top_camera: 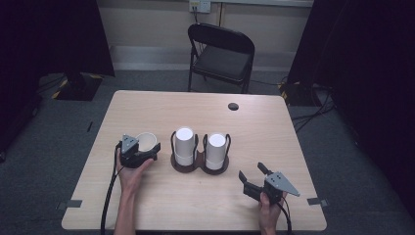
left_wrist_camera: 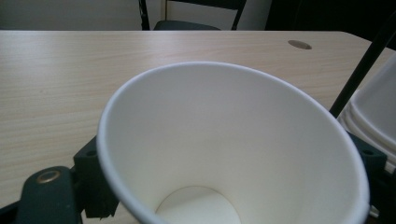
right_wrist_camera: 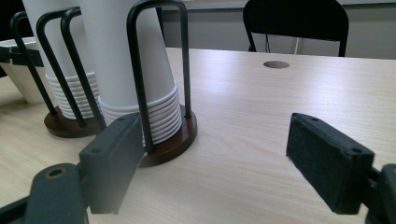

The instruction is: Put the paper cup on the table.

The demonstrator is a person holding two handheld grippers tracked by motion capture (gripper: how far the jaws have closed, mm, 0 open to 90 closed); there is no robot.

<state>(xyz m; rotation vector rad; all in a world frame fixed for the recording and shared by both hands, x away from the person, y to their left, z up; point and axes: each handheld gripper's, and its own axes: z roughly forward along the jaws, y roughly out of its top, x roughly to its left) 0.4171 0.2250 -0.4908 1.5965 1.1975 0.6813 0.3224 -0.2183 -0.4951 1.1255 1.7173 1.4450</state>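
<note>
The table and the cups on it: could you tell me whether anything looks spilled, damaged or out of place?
Nothing stands out. Two stacks of upside-down paper cups sit neatly in their holder. The left gripper holds one upright, empty cup; the right gripper is open.

A black folding chair (top_camera: 221, 55) stands at the top centre of the high view, behind the tabletop (top_camera: 161, 105), with a wall socket (top_camera: 199, 5) above it. Black curtains (top_camera: 54, 36) fill both upper corners. Cables (top_camera: 313, 110) trail across the grey carpet (top_camera: 63, 142) at right.
</note>
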